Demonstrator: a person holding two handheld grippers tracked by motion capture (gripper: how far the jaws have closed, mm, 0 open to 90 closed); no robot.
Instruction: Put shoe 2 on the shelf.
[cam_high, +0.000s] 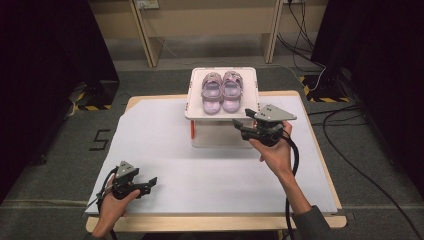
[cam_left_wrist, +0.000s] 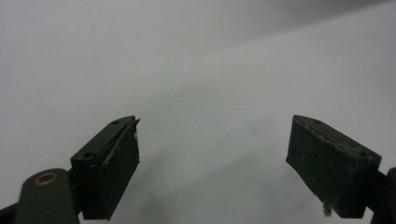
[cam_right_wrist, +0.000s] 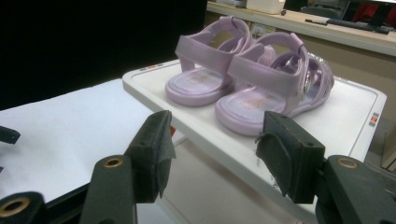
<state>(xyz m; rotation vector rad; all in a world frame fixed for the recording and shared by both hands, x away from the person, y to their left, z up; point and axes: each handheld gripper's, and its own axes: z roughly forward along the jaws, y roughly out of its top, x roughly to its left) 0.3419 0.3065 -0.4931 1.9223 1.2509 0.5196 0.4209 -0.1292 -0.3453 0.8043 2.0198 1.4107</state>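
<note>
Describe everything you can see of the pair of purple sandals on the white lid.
The pair of purple sandals is small and lilac, of soft, plastic-looking material, with broad heel and ankle straps and a shiny decoration on the front strap. They stand upright, side by side and close together, on the white lid of a raised box at the table's far edge, heels toward the person. Nothing else touches them. The right hand-held gripper is open, just short of the nearer heel.

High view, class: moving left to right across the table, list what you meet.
left gripper → left purple sandal → right purple sandal → right gripper
</note>
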